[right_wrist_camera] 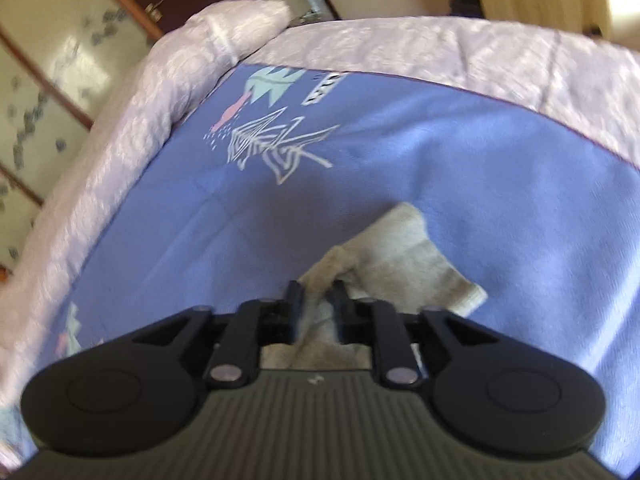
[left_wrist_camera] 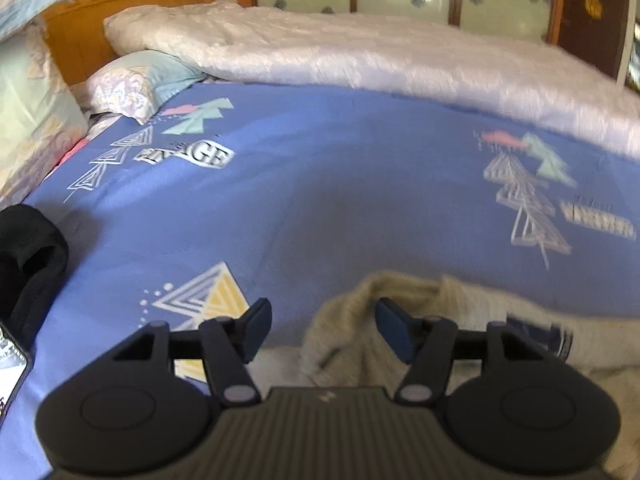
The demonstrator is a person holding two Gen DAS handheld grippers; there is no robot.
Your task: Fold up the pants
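Note:
The pants are beige-grey knit fabric lying on a blue printed bedsheet (left_wrist_camera: 320,184). In the left wrist view the pants (left_wrist_camera: 472,312) bunch at the lower right, with a dark blue patch on them. My left gripper (left_wrist_camera: 320,330) is open, its right finger over the fabric edge, nothing held. In the right wrist view my right gripper (right_wrist_camera: 317,310) is shut on a fold of the pants (right_wrist_camera: 404,252), whose leg end stretches ahead on the sheet.
A pale pink quilt (left_wrist_camera: 360,52) lies along the far side of the bed. Pillows (left_wrist_camera: 136,84) sit by the wooden headboard (left_wrist_camera: 132,4). A black garment (left_wrist_camera: 28,256) and a phone (left_wrist_camera: 12,364) lie at the left. Sliding glass wardrobe doors (right_wrist_camera: 48,64) stand beyond.

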